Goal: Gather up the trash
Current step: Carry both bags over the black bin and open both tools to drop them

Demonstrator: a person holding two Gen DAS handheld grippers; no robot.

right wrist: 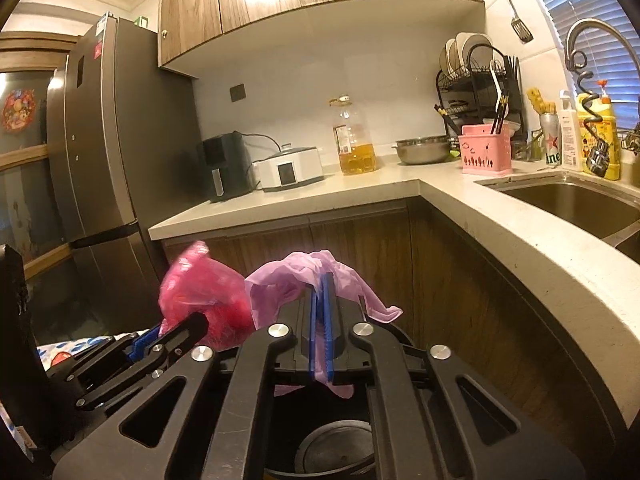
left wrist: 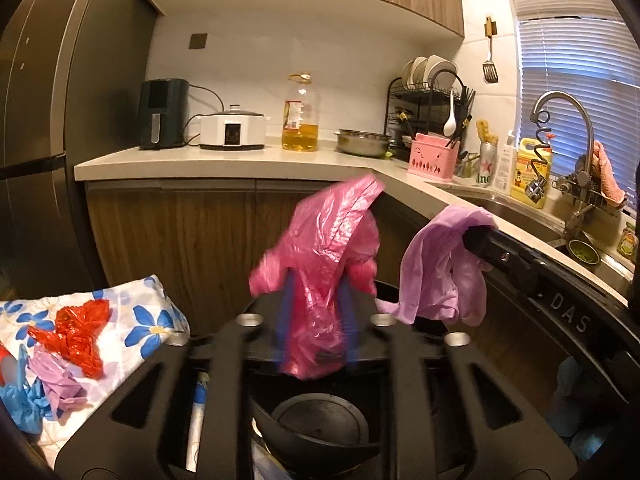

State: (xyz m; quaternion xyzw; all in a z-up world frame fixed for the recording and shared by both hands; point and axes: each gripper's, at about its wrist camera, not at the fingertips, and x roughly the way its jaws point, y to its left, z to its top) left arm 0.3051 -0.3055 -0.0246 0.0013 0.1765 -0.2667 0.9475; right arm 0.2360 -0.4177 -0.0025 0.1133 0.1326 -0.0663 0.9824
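Left gripper (left wrist: 316,312) with blue fingers (left wrist: 285,312) spread apart, crumpled pink bag (left wrist: 324,256) draped loosely between and over them, blurred, so no firm pinch visible. Right gripper (right wrist: 320,312) pads nearly together, pinching a lilac bag (right wrist: 288,284) that spills out above and below the jaws. Both bags hanging right over a black bin (left wrist: 320,424) sitting just below the two tools. Count so far: one pink bag, one lilac bag in the claws, plus on the flowered cloth (left wrist: 132,312) to the left one red crumpled bag (left wrist: 76,332), one more lilac wad (left wrist: 56,376) and one blue wad (left wrist: 24,400), all near each other. Cloth pile only properly visible from the left wrist; right wrist catches just a sliver of that cloth at the left edge. Right wrist view gives the fridge (right wrist: 112,140) in full and the close look at the pinched pads; left wrist view shows the right tool from the side with the lilac bag hooked over its tip. Further out on the counter (left wrist: 240,160): one oil bottle (left wrist: 301,114), one pink holder (left wrist: 434,156), one dish rack (left wrist: 432,96).
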